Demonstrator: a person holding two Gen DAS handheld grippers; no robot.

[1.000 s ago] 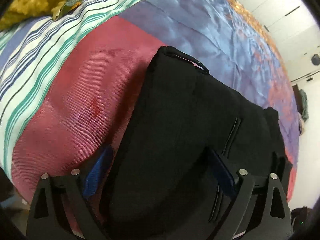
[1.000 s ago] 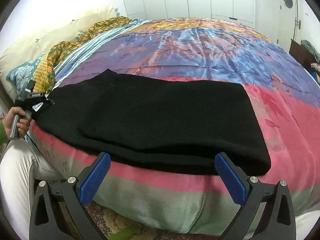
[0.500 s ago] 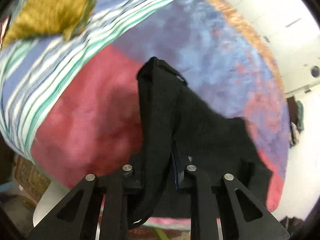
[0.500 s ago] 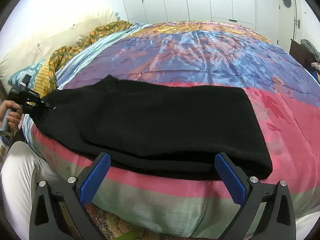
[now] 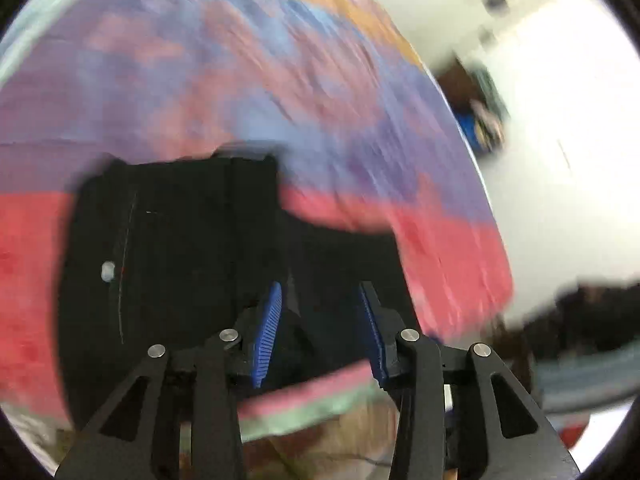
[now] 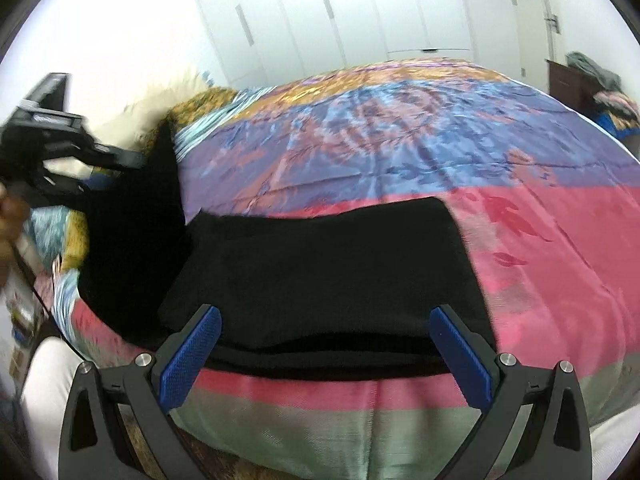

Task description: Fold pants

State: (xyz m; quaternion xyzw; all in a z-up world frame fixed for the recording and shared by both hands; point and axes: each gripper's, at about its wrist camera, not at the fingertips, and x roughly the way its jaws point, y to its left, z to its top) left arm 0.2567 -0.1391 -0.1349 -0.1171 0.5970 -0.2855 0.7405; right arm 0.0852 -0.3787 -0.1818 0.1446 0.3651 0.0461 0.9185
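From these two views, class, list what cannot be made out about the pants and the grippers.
- Left wrist view: motion blur hides whether the left gripper pinches the black pants.
- Right wrist view: the lifted end of the pants covers the left gripper's fingertips.
- Right wrist view: the right gripper is open and holds nothing; the pants' folded layers blend together.

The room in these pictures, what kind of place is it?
Most likely a bedroom in a home. A wide bed with a colourful bedspread fills the view, pillows lie at its head, and white wardrobe doors line the far wall. Black pants lie on the bed.
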